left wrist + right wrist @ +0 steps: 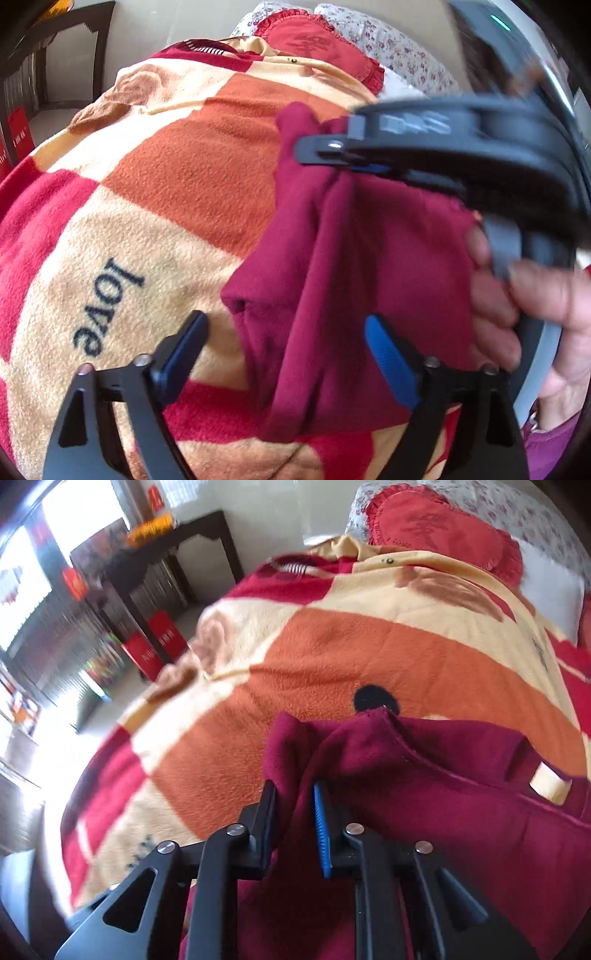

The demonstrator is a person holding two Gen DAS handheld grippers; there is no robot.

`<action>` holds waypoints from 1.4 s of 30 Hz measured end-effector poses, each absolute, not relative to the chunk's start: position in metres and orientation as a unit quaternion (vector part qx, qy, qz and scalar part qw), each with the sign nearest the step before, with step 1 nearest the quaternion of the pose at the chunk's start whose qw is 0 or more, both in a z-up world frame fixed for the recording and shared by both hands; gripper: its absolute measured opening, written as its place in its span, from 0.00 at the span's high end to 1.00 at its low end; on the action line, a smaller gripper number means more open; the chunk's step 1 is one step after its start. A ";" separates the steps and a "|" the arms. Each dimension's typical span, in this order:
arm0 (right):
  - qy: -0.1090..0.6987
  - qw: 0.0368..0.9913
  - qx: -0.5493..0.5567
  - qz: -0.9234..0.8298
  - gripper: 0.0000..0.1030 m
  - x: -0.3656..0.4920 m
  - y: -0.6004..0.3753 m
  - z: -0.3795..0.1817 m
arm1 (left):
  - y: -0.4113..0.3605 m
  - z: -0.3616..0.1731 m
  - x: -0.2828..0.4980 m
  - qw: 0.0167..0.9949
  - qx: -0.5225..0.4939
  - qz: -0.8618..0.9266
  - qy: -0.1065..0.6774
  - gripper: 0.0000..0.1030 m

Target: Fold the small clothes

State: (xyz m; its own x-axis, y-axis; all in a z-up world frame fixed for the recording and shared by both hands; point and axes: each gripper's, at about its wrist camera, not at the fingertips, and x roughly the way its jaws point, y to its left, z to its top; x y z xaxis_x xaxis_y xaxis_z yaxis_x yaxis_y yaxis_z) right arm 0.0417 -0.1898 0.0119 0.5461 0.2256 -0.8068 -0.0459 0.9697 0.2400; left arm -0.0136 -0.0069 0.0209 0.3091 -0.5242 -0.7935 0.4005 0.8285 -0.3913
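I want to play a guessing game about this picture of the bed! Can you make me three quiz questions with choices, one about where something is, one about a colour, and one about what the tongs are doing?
1. Where does the red ruffled cushion lie?
A. At the far end of the bed, beyond the checked fleece blanket
B. On the dark side table
C. Between the left tongs

2. What colour is the soft small garment?
A. Green
B. Dark maroon
C. White

3. What are the right tongs doing?
A. Hanging open over bare blanket
B. Pinching the garment
C. Holding the cushion

Answers: 1 A, the cushion sits past the blanket by the floral pillows. 2 B, the cloth is deep maroon in both views. 3 B, maroon cloth is bunched between the closed fingers, while the left tongs stand open.
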 end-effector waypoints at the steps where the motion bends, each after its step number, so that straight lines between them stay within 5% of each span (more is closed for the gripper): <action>1: 0.463 0.876 0.109 0.084 1.00 0.036 -0.197 0.017 | -0.008 0.023 -0.011 0.803 -0.069 -0.295 0.514 0.41; 2: 0.457 0.876 0.128 0.089 1.00 0.029 -0.206 0.023 | -0.012 0.027 -0.009 0.800 -0.068 -0.301 0.515 0.55; 5: 0.440 0.877 0.164 0.098 1.00 0.012 -0.228 0.034 | -0.023 0.041 -0.015 0.804 -0.047 -0.327 0.495 0.70; 9: 0.436 0.866 0.222 0.098 0.97 -0.004 -0.259 0.039 | -0.037 0.056 -0.032 0.807 -0.021 -0.357 0.470 0.75; 13: 0.422 0.866 0.257 0.078 0.43 -0.011 -0.272 0.043 | -0.050 0.064 -0.043 0.809 -0.006 -0.363 0.461 0.77; 16: 0.440 0.850 0.281 0.071 0.38 -0.003 -0.273 0.038 | -0.056 0.067 -0.045 0.811 0.003 -0.362 0.460 0.77; 22: 0.468 0.850 0.222 0.090 0.39 0.019 -0.240 0.034 | -0.057 0.070 -0.051 0.813 0.013 -0.356 0.462 0.77; 24: 0.484 0.851 0.188 0.075 0.67 0.024 -0.233 0.030 | -0.058 0.072 -0.054 0.812 0.016 -0.356 0.462 0.77; 25: 0.487 0.854 0.171 0.058 0.93 0.023 -0.232 0.028 | -0.059 0.075 -0.054 0.811 0.016 -0.359 0.462 0.77; 31: 0.432 0.886 0.159 0.058 0.98 -0.019 -0.264 0.057 | -0.079 0.106 -0.075 0.791 0.032 -0.424 0.439 0.76; 33: 0.418 0.891 0.168 0.060 0.99 -0.037 -0.289 0.075 | -0.095 0.121 -0.088 0.781 0.035 -0.459 0.423 0.70; 37: 0.400 0.901 0.161 0.037 0.99 -0.077 -0.334 0.100 | -0.117 0.146 -0.115 0.754 0.011 -0.519 0.403 0.17; 42: 0.408 0.896 0.173 -0.031 1.00 -0.119 -0.398 0.081 | -0.126 0.152 -0.131 0.752 0.020 -0.531 0.389 0.13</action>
State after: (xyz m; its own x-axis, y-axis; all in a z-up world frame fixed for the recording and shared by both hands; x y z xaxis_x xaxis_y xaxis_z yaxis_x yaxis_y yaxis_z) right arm -0.1190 -0.3981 0.0812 0.6656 0.0861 -0.7413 0.1966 0.9380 0.2855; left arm -0.1315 -0.1258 0.1516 0.1332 -0.7836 -0.6068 0.8148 0.4352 -0.3830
